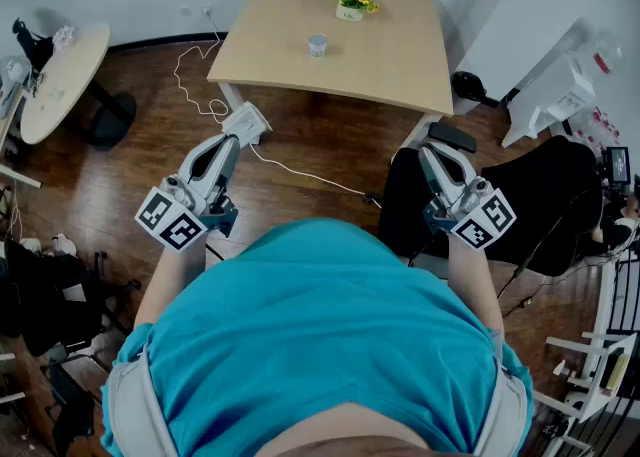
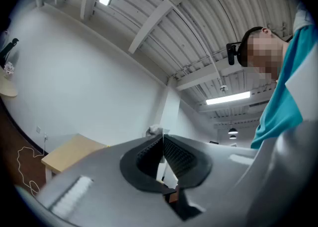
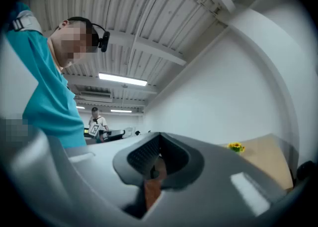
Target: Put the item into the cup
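Observation:
A small pale cup point(image 1: 317, 44) stands near the middle of the square wooden table point(image 1: 380, 55), well ahead of both grippers. My left gripper point(image 1: 240, 133) is held over the floor short of the table's left corner. It is shut on a small white crumpled item point(image 1: 247, 119) that pokes out at the jaw tips. In the left gripper view the item point(image 2: 154, 130) shows just past the shut left gripper point(image 2: 161, 136). My right gripper point(image 1: 447, 142) hovers near the table's right front corner. Its jaws are together with nothing between them, as the right gripper point(image 3: 158, 137) also shows in its own view.
A pot of yellow flowers point(image 1: 351, 1) stands at the table's far side. A black chair point(image 1: 540, 195) is right of my right gripper. A round table point(image 1: 60, 75) stands at far left, and a white cable point(image 1: 195, 85) trails over the wooden floor. Another person point(image 3: 95, 119) stands far off.

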{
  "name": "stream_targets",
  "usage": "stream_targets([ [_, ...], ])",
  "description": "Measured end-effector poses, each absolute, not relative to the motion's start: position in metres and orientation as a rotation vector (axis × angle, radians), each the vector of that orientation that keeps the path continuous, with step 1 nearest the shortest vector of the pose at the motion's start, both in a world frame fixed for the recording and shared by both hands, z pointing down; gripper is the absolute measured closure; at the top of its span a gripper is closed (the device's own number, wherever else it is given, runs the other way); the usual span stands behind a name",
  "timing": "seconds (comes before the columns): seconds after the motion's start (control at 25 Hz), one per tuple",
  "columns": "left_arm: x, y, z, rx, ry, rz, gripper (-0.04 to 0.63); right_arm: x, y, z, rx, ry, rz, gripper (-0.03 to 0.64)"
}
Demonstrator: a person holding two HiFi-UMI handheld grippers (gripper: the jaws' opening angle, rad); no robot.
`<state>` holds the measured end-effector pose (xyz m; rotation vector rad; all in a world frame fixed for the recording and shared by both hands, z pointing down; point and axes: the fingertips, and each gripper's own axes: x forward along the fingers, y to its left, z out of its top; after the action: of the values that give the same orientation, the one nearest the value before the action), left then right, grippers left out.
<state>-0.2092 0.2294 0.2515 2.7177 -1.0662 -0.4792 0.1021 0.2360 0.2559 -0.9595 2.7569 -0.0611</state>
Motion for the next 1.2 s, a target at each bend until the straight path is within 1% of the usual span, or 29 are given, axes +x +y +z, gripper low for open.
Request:
stream_targets([
  [0.28, -0.176, 0.223, 0.256, 2.696, -1.083, -0.467, 0.589, 0.126, 0.231, 0.262, -0.915, 2.790, -0.048, 0.617],
  [0.48, -0.174, 0.205, 0.259, 2.689, -1.085, -0.444, 0.589, 0.125, 0.211, 0.271, -0.909, 2.809, -0.073, 0.615],
  [0.72, -0.209, 0.144, 0.267, 2.703, -1.040, -0.449, 0.588, 0.088, 0.152, 0.272, -0.961, 2.814, -0.087, 0.617],
  [0.92, -0.247, 0.059, 0.278, 2.723, -0.949, -0.449, 0.589, 0.046, 0.075, 0.267, -1.053, 2.777, -0.071, 0.617],
  [1.2, -0.274, -0.044, 0.290, 2.747, -0.820, -0.405, 0.589, 0.007, -0.021, 0.279, -1.134, 2.773, -0.116, 0.617],
])
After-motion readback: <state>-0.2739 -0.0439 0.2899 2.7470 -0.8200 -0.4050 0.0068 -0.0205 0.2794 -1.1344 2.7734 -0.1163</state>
